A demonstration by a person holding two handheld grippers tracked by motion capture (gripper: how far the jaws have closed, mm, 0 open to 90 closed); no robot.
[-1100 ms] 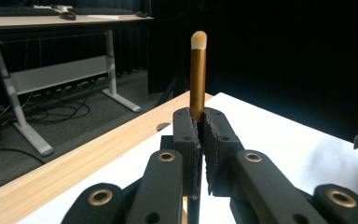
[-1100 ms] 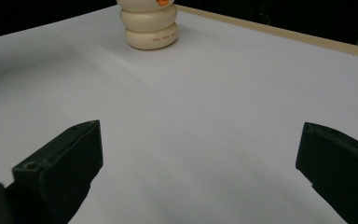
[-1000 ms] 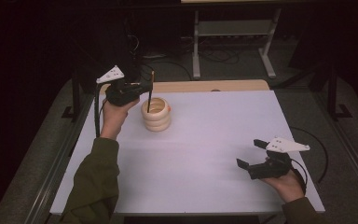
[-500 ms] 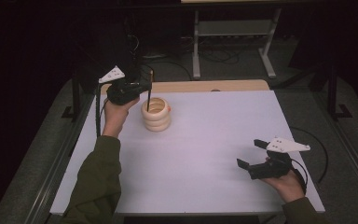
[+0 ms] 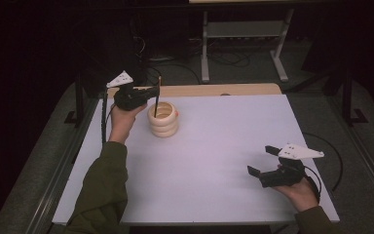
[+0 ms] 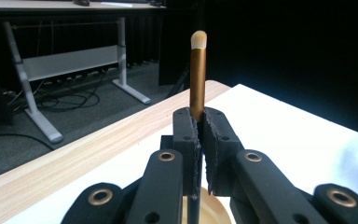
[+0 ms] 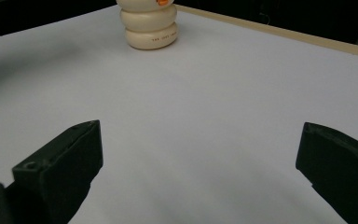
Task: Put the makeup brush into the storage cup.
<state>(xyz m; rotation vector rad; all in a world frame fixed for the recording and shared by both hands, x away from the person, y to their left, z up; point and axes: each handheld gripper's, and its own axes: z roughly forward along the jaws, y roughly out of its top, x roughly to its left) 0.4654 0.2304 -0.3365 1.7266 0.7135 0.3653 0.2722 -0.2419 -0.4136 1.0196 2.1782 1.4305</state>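
A cream ribbed holder (image 5: 163,120) (image 7: 149,25) stands on the white table top (image 5: 214,146) at the back left. A makeup brush (image 5: 157,95) (image 6: 197,77) with a gold ferrule and pale tip stands upright, its dark handle reaching down into the holder. My left gripper (image 5: 152,91) (image 6: 200,135) is shut on the brush just above the holder's mouth. My right gripper (image 5: 262,161) (image 7: 200,154) is low at the front right, open, with nothing between its fingers.
A wooden strip (image 5: 214,89) (image 6: 74,158) runs along the table's far edge. Beyond it stand a metal frame leg (image 5: 204,53) and cables on the dark floor. Bare white surface lies between the holder and the right gripper.
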